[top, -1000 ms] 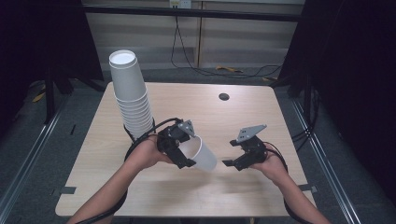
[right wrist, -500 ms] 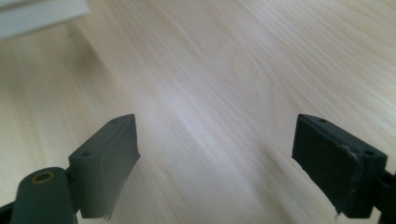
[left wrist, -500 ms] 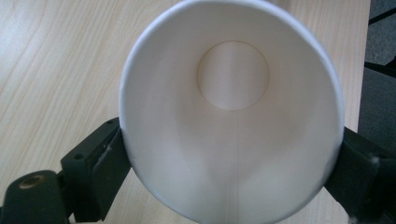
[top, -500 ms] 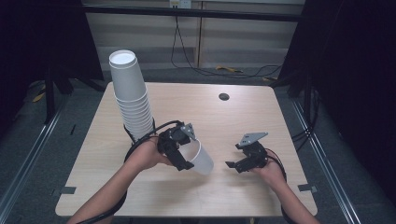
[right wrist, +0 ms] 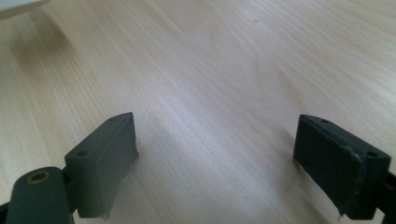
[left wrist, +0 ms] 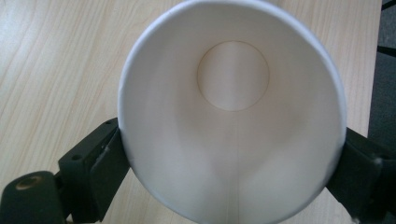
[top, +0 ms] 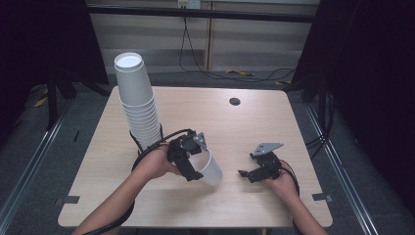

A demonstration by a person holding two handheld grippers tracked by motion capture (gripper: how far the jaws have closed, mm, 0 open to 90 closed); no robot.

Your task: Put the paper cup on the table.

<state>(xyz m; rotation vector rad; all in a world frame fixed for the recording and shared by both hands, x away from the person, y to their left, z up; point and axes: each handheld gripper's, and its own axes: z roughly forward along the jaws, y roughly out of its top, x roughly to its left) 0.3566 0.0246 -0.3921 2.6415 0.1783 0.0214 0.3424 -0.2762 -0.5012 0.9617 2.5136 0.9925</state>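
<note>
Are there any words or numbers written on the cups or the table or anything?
No, there is nothing to read. The single paper cup is plain white inside and out, the stack of cups is plain white too, and the wooden table has no print or labels.

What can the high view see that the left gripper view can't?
High view alone: the tall stack of cups standing on the table, the dark round hole near the table's far edge, the person's forearms, and the right gripper held low over the wood, jaws apart with nothing between them.

Left gripper view alone: the inside of the cup, down to its round bottom, and both black pads against its rim.

Both: the single cup, held by the left gripper, whose jaws have just been opening, and the pale wooden tabletop.
</note>
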